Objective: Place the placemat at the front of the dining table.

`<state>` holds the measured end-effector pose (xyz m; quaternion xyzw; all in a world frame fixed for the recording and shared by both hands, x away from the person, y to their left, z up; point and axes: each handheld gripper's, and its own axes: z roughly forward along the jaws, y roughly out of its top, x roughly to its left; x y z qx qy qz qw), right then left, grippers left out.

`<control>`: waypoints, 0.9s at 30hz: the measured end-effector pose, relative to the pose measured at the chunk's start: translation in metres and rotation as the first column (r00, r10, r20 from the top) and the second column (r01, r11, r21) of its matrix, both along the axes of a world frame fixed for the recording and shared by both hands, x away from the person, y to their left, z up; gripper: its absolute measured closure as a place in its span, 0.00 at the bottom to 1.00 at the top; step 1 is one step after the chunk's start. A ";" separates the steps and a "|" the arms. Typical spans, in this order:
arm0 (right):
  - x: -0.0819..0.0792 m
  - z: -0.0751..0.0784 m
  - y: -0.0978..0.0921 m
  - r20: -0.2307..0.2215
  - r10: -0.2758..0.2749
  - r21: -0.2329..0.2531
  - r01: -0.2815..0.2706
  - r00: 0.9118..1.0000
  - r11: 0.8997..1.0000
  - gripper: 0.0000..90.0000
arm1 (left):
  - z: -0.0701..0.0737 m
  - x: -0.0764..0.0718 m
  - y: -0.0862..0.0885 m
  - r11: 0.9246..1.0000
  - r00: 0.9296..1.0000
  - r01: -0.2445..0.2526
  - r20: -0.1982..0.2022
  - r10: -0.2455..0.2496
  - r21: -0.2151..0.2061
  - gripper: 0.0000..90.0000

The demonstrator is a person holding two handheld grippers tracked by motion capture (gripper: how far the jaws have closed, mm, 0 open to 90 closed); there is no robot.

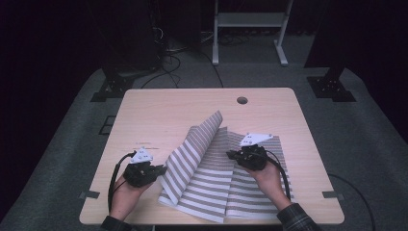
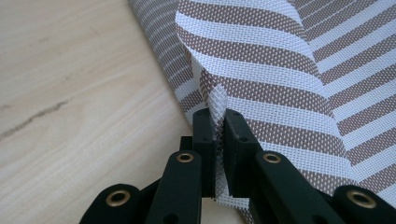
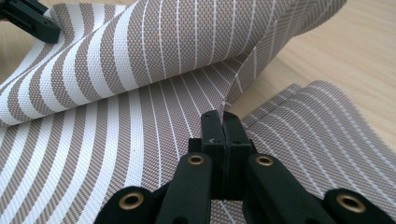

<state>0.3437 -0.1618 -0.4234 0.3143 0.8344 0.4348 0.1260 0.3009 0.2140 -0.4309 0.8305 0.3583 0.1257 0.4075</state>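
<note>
High view: a striped placemat (image 1: 211, 178) lies on the near half of the wooden table (image 1: 159, 106), partly folded, one flap lifted and peaking toward the far side. The left gripper (image 1: 161, 170) sits at the mat's left edge, the right gripper (image 1: 230, 155) at the middle of the mat, near the base of the raised flap. Bare tabletop spreads beyond and to the outer side of each gripper — the widest stretch lies ahead of them, up to a round hole (image 1: 242, 100) near the far edge.

Left gripper view: the jaws are clenched on a thin curl of the placemat (image 2: 261, 56) edge, the weave pinched upright between them. To the gripper's left is open wood; ahead and to its right the mat rises and folds over.

Right gripper view: the right gripper (image 3: 222, 116) has its jaws pressed together on a ridge of the placemat (image 3: 140, 60) — no gap between them. The lifted flap arches ahead; the other gripper (image 3: 32, 21) grips its far corner, upper left. Bare table lies ahead to the right.
</note>
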 end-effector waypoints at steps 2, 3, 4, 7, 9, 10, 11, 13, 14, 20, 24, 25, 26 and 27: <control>0.000 0.004 -0.005 0.010 -0.005 0.003 0.005 1.000 1.000 1.00 | 0.004 -0.002 0.001 1.000 1.000 -0.004 0.024 0.005 -0.012 0.94; 0.000 0.005 -0.008 0.016 -0.010 0.005 0.010 1.000 1.000 1.00 | 0.006 -0.004 0.001 1.000 0.999 -0.007 0.035 0.008 -0.017 0.94; 0.000 0.007 -0.011 0.019 -0.016 0.009 0.016 1.000 1.000 1.00 | 0.007 -0.005 0.001 1.000 0.999 -0.010 0.045 0.011 -0.020 0.94; 0.001 0.010 -0.018 0.024 -0.029 0.021 0.029 0.999 0.999 1.00 | 0.011 -0.007 0.004 1.000 0.997 -0.020 0.071 0.022 -0.023 0.94; 0.001 0.011 -0.022 0.028 -0.036 0.022 0.036 0.999 0.999 1.00 | 0.012 -0.007 0.007 0.999 0.996 -0.032 0.080 0.034 -0.032 0.94; 0.002 0.013 -0.025 0.030 -0.041 0.023 0.040 0.999 0.999 1.00 | 0.013 -0.007 0.010 0.999 0.996 -0.038 0.081 0.040 -0.031 0.94; 0.002 0.014 -0.027 0.032 -0.044 0.024 0.043 0.999 0.999 1.00 | 0.013 -0.007 0.013 0.998 0.995 -0.045 0.082 0.048 -0.032 0.94; 0.002 0.016 -0.031 0.042 -0.054 0.026 0.053 0.998 0.998 1.00 | 0.013 -0.008 0.018 0.997 0.995 -0.059 0.081 0.062 -0.042 0.94; 0.003 0.018 -0.034 0.046 -0.058 0.028 0.057 0.997 0.998 1.00 | 0.014 -0.008 0.021 0.997 0.994 -0.065 0.081 0.069 -0.045 0.94; 0.005 0.023 -0.050 0.059 -0.094 0.031 0.092 0.994 0.995 1.00 | 0.015 -0.011 0.034 0.994 0.991 -0.098 0.091 0.103 -0.055 0.94; 0.006 0.028 -0.067 0.065 -0.135 0.046 0.132 0.989 0.990 1.00 | 0.015 -0.012 0.037 0.993 0.990 -0.107 0.089 0.111 -0.056 0.94; 0.007 0.029 -0.072 0.068 -0.149 0.046 0.146 0.987 0.988 1.00 | 0.015 -0.012 0.037 0.993 0.990 -0.108 0.089 0.112 -0.055 0.94; 0.008 0.030 -0.076 0.071 -0.161 0.050 0.158 0.984 0.986 1.00 | 0.014 -0.012 0.037 0.993 0.990 -0.106 0.087 0.110 -0.054 0.94; 0.009 0.031 -0.082 0.076 -0.177 0.055 0.173 0.981 0.983 1.00 | 0.014 -0.012 0.037 0.993 0.990 -0.104 0.087 0.108 -0.053 0.94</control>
